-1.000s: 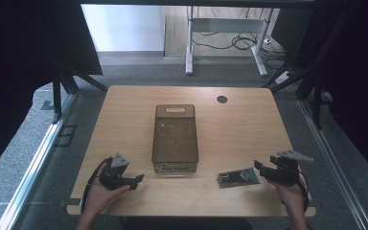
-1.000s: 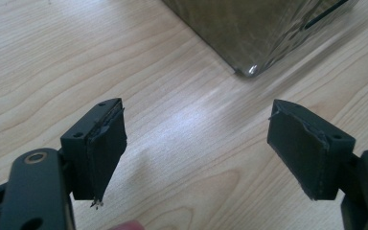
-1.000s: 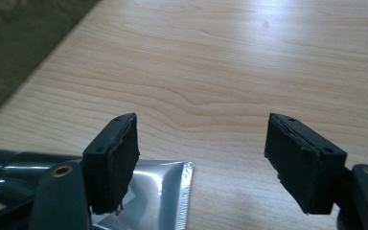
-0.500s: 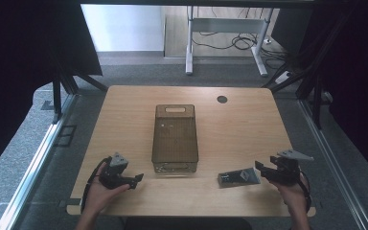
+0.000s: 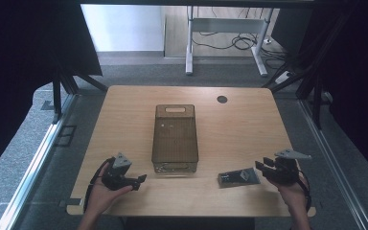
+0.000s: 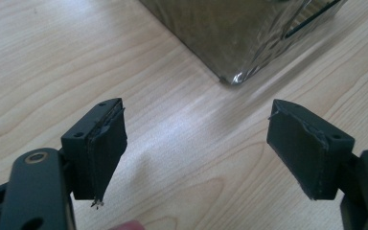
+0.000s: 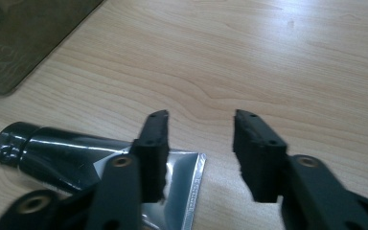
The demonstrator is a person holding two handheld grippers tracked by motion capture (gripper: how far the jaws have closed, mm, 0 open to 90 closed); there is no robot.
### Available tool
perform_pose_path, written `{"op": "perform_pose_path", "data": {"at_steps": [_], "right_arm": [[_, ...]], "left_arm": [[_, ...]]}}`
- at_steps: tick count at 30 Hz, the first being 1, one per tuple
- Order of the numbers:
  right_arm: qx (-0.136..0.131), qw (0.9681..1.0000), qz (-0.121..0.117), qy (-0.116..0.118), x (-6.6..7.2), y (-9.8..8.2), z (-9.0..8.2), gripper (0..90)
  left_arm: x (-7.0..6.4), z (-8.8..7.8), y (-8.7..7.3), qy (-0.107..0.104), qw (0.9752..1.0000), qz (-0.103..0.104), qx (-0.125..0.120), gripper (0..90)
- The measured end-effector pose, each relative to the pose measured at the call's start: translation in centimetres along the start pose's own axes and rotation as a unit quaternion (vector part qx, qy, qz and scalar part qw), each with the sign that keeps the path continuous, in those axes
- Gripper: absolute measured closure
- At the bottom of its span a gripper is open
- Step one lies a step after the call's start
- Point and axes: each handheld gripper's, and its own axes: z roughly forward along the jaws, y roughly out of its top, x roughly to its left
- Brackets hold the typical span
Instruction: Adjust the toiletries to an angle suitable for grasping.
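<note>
Right gripper [image 5: 267, 165] at lower right of the high view, jaws just been closing but still apart with nothing between them, black tube [image 7: 72, 158] lying on the worktop [image 5: 239, 120] just beside its one jaw, left gripper [image 5: 136, 181] lower left, jaws wide apart near the tinted bin [image 5: 175, 139]

High view overhead facing forward, gripper views close, sharing table [image 5: 249, 124]

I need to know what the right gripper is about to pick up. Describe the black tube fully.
The black tube is glossy, like soft plastic, with a round screw cap at one end and a flat crimped seam at the other. It lies flat on the wooden table near the front edge, beside the right gripper, whose partly open jaws hold nothing.
</note>
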Motion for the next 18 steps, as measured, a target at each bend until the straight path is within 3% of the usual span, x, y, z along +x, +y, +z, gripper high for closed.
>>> {"op": "perform_pose_path", "data": {"at_steps": [5, 7, 8, 9, 12, 15, 18], "right_arm": [[0.0, 0.9998, -0.015, 0.012, 0.5, 0.4, -1.0, 79.6], [0.0, 0.9997, -0.018, 0.018, 0.7, 0.6, -1.2, 81.8], [0.004, 0.9989, -0.027, 0.039, 1.2, 1.0, -1.5, 84.0], [0.004, 0.9989, -0.027, 0.039, 1.2, 1.0, -1.5, 84.0], [0.044, 0.9962, -0.056, 0.049, 2.6, 2.1, -1.4, 84.2], [0.058, 0.9932, -0.075, 0.067, 3.7, 3.1, -1.6, 84.5], [0.087, 0.9873, -0.102, 0.085, 5.0, 3.9, -1.4, 85.2]], "left_arm": [[0.0, -0.5, 0.0, 0.004, 1.0, 0.001, -0.004, 21.9], [0.0, -0.6, 0.0, 0.002, 1.0, 0.001, -0.006, 21.8], [0.1, -0.6, 0.0, 0.002, 1.0, 0.003, -0.006, 21.9], [0.1, -0.6, 0.0, 0.002, 1.0, 0.003, -0.006, 21.9], [0.0, -0.5, 0.0, -0.004, 1.0, 0.003, -0.004, 21.9], [-0.2, -0.6, 0.1, -0.008, 0.9999, 0.007, -0.005, 21.7], [-0.4, -0.7, 0.2, -0.011, 0.9999, 0.009, -0.007, 21.6]]}}
